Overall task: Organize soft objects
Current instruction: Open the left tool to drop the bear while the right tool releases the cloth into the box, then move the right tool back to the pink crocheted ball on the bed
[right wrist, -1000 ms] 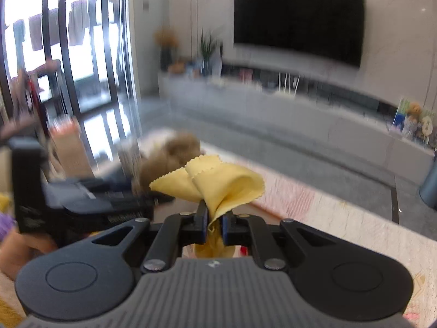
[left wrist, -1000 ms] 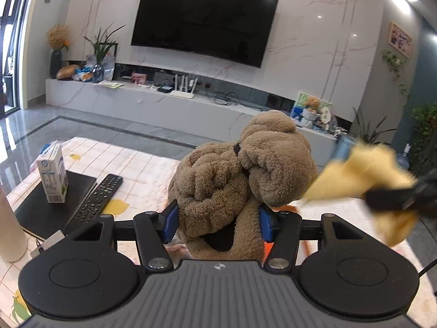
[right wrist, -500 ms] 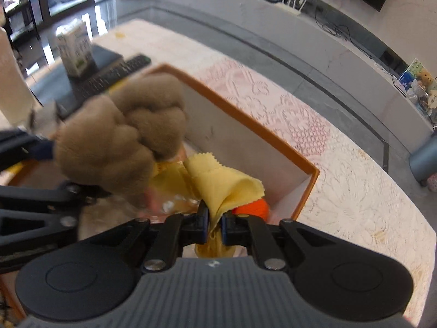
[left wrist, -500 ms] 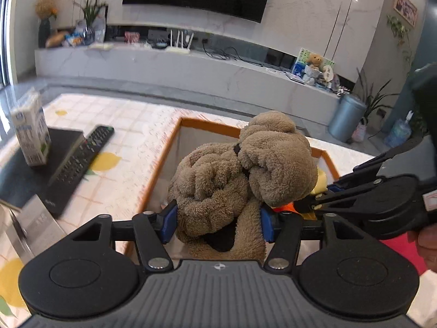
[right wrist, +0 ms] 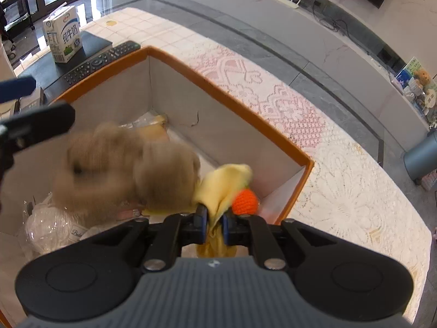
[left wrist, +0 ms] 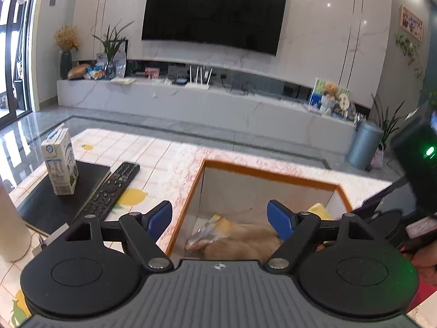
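Observation:
My left gripper [left wrist: 220, 214] is open and empty above the orange-rimmed box [left wrist: 262, 173]. The brown plush toy [right wrist: 125, 169] is blurred inside the box, free of the fingers; it also shows below the left gripper [left wrist: 245, 242]. My right gripper [right wrist: 213, 216] is shut on a yellow cloth [right wrist: 224, 184] over the box's right part [right wrist: 289, 145]. An orange knitted ball [right wrist: 245, 201] lies in the box beside the cloth. The left gripper's finger [right wrist: 35, 121] shows at the left of the right wrist view.
A milk carton [left wrist: 60, 162] stands on a black pad [left wrist: 54, 199] left of the box, with a TV remote [left wrist: 112, 188] beside it. Clear plastic wrapping [right wrist: 46, 227] lies in the box's near corner. A white cylinder [left wrist: 11, 227] stands at far left.
My left gripper has opened and let go of the brown plush toy, which has dropped into the box. My right gripper has stayed shut on the yellow cloth over the box.

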### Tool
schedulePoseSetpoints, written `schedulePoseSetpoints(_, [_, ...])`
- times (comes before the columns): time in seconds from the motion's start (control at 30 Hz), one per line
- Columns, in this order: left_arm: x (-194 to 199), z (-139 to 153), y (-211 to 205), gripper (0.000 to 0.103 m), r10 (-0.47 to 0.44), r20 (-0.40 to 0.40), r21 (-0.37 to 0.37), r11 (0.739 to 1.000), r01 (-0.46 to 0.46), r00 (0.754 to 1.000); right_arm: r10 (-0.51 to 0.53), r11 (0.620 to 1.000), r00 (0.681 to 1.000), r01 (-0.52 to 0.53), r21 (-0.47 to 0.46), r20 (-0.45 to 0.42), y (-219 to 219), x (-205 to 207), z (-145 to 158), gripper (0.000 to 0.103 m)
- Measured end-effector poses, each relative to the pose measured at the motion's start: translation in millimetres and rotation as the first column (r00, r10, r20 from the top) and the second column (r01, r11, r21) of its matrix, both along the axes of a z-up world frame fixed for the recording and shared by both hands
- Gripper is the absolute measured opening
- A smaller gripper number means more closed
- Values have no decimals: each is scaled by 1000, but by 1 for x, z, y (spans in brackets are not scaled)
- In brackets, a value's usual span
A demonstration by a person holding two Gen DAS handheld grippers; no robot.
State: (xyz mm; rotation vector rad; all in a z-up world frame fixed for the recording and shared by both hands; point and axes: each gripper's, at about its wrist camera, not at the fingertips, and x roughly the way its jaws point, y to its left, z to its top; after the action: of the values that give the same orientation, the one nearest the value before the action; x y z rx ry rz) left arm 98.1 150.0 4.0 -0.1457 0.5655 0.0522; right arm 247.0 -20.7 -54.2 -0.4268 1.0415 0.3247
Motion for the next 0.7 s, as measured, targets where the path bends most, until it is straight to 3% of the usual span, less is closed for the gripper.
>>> schedulePoseSetpoints(0.07, [3, -3, 2, 93, -19, -21, -7, 1000, 19, 1000, -6, 1000, 1000, 6, -11, 21, 2, -1, 0, 44])
schedulePoseSetpoints(0.23, [2, -1, 11, 93, 17, -7, -33, 999, -17, 1000, -1, 1000, 998, 3, -28, 64, 5, -4, 6, 68])
schedulePoseSetpoints(0.37, [0, 0, 20, 93, 51, 3, -69, 996, -50, 999, 27, 1000, 994, -26, -18, 107, 5, -14, 16, 100])
schedulePoseSetpoints(0.7, [-3, 1, 35, 93, 72, 8, -151, 986, -70, 997, 4, 998, 990, -14, 67, 140, 7, -27, 43, 100])
